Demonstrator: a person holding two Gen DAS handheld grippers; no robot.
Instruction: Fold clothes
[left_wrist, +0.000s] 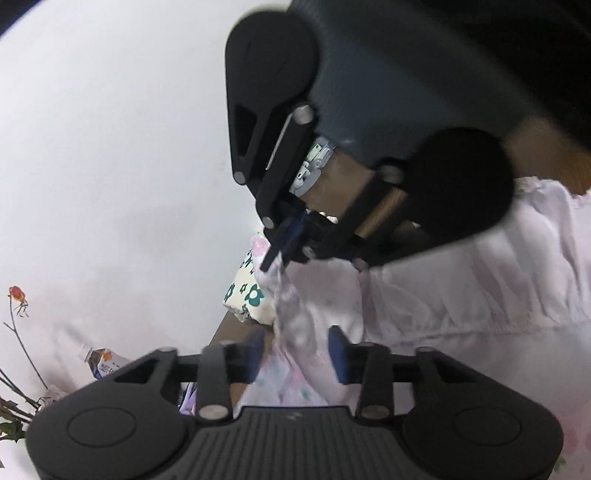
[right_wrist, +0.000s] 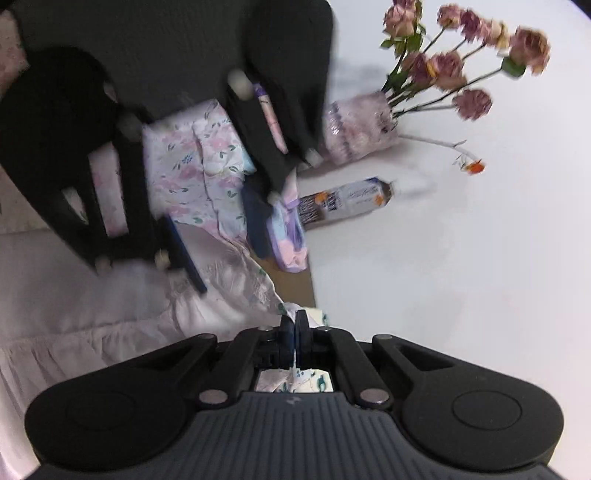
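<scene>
While closing on the pale pink garment (left_wrist: 461, 280), keep the left gripper (left_wrist: 297, 354), jaws apart and straddling a hanging fold at 6 o'clock, centred on that fold. Further right, at 12 o'clock, the right gripper (left_wrist: 286, 245), clamped on the garment's corner: hold taut, level. Avoid snagging the floral folded pile (right_wrist: 199, 166) or tipping the bottle (right_wrist: 347, 201) and flower vase (right_wrist: 360, 127).
</scene>
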